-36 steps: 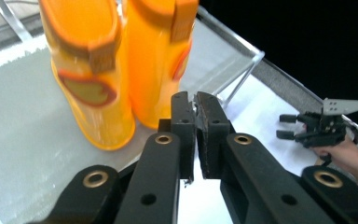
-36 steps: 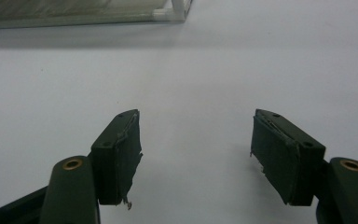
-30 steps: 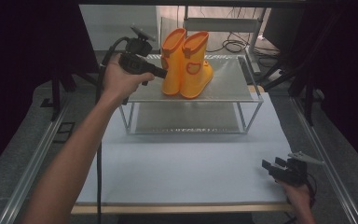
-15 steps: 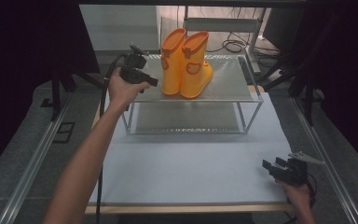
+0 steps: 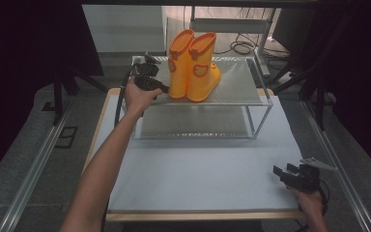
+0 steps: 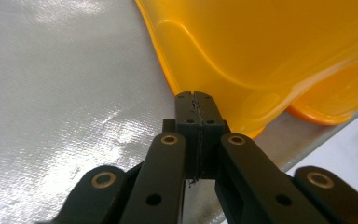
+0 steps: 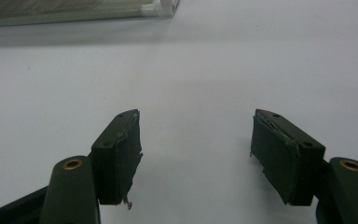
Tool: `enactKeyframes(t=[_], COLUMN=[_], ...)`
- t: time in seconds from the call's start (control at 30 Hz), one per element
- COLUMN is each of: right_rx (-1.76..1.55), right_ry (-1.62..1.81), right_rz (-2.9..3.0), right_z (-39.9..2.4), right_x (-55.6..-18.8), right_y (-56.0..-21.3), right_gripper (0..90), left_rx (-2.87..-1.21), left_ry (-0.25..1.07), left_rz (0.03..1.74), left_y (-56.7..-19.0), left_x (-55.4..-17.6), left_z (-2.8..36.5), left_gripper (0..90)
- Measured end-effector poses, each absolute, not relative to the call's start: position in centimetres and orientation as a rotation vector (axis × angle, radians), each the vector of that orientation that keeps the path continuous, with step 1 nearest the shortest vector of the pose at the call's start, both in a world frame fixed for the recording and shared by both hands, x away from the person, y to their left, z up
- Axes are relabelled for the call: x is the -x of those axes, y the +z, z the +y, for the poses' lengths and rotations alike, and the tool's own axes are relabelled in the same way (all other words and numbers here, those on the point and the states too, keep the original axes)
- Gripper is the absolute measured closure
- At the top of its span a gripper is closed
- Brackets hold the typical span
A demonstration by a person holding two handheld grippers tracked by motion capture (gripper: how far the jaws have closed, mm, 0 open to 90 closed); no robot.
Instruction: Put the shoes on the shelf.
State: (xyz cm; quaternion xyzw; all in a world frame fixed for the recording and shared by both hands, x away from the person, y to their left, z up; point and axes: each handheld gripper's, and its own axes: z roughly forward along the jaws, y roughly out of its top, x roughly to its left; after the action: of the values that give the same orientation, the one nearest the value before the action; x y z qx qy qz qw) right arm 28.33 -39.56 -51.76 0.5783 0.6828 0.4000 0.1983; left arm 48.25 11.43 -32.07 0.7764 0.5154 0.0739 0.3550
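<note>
My left gripper [image 5: 162, 89], jaws pressed together on nothing, touches the pair of glossy orange rubber boots [image 5: 193, 67] standing on the far wire shelf [image 5: 236, 82]. I judge I'm nudging or lining up; a grasp needs opening first. My right gripper [image 7: 196, 154] rests wide open and empty, near right.

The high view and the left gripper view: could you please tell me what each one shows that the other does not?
High view alone: the whole pair of orange boots upright on the wire shelf rack, the white table, and the right gripper low near the table's front edge. Left gripper view alone: its fingers pressed shut, empty, right beside a boot's sole edge. Both: the left gripper, the boots, the shelf top.
</note>
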Motion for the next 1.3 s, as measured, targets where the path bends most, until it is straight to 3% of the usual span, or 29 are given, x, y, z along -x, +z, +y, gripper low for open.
enactKeyframes(t=[1.3], right_rx=[-1.601], right_ry=[1.135], right_rz=[1.937], right_z=[-38.4], right_x=[-28.5], right_y=[-51.7], right_gripper=[33.0], left_rx=[-2.049], left_ry=[0.129], left_rz=[1.189], left_y=[-30.9], left_x=[-46.4], left_z=[5.8], left_gripper=[90.0])
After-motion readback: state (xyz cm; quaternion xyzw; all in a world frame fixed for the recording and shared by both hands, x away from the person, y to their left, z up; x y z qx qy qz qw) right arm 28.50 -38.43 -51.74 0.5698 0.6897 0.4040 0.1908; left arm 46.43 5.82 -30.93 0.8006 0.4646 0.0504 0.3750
